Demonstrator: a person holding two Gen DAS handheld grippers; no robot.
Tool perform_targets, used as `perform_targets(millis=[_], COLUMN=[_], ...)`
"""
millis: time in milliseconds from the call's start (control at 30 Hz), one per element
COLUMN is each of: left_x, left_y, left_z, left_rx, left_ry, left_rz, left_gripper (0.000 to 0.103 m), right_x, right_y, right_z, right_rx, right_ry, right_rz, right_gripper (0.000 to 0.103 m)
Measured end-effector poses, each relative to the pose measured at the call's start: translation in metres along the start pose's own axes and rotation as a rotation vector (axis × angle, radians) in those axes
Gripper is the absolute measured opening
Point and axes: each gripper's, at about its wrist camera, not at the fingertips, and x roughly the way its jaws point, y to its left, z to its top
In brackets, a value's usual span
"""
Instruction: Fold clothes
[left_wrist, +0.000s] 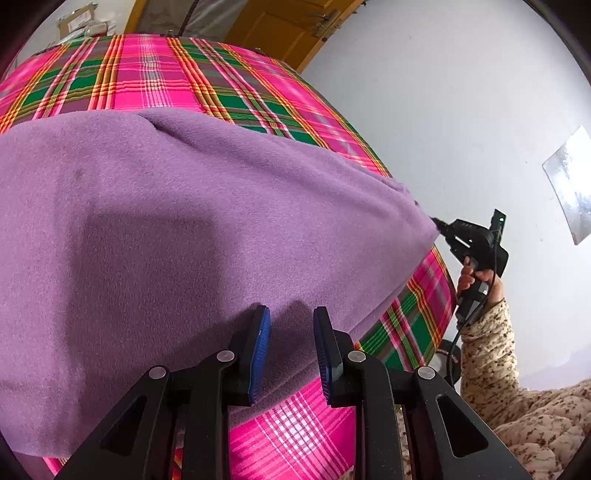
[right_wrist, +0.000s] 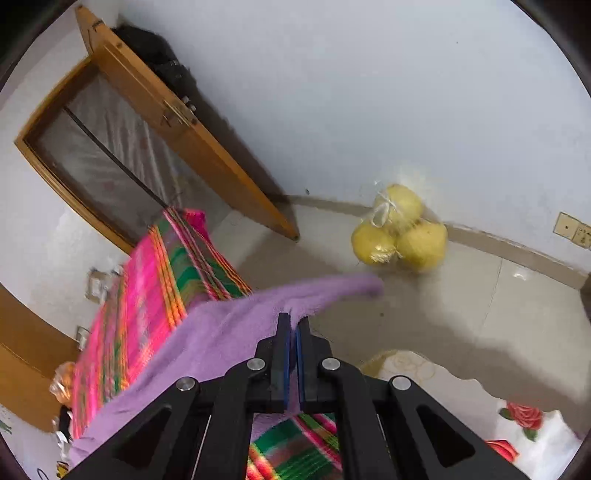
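Observation:
A purple fleece cloth (left_wrist: 184, 221) lies spread over a bed with a pink and green plaid sheet (left_wrist: 166, 81). My left gripper (left_wrist: 291, 332) hovers over the cloth's near edge, its blue pads apart, and the fabric passes flat beneath the gap. My right gripper (right_wrist: 291, 321) is shut on a corner of the purple cloth (right_wrist: 221, 332) and holds it out past the bed's side (right_wrist: 147, 314), above the floor. In the left wrist view the right gripper (left_wrist: 441, 226) shows at the right, with the cloth stretched taut toward it.
A hand in a floral sleeve (left_wrist: 491, 350) holds the right gripper. A bag of yellow pomelos (right_wrist: 399, 232) sits on the tiled floor by the wall. A wooden door (right_wrist: 192, 147) stands open beyond the bed. A rose-print quilt (right_wrist: 517, 424) lies at lower right.

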Motion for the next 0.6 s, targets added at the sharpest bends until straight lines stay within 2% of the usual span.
perform_targets(millis=[133, 233, 267, 400, 533, 600], left_x=[0.0, -0.001, -0.002, -0.002, -0.001, -0.002], left_y=[0.002, 0.003, 0.004, 0.004, 0.005, 0.006], left_z=[0.001, 0.001, 0.001, 0.001, 0.0, 0.0], left_rx=[-0.006, -0.005, -0.005, -0.008, -0.01, -0.015], left_ry=[-0.002, -0.002, -0.002, -0.002, -0.005, -0.008], left_rz=[-0.006, -0.009, -0.01, -0.017, -0.02, -0.024], left_gripper=[0.025, 0.025, 0.025, 0.025, 0.025, 0.025], right_x=[0.003, -0.001, -0.004, -0.018, -0.005, 0.006], right_y=[-0.011, -0.003, 0.001, 0.029, 0.065, 0.081], right_z=[-0.002, -0.002, -0.002, -0.001, 0.001, 0.0], right_rx=[0.051, 0.008, -0.012, -0.117, -0.232, -0.288], right_ry=[0.017, -0.013, -0.029, -0.114, -0.042, -0.01], right_rz=[-0.06, -0.193, -0.199, -0.102, 0.032, 0.044], right_gripper=[0.004, 0.005, 0.005, 0.006, 0.019, 0.027])
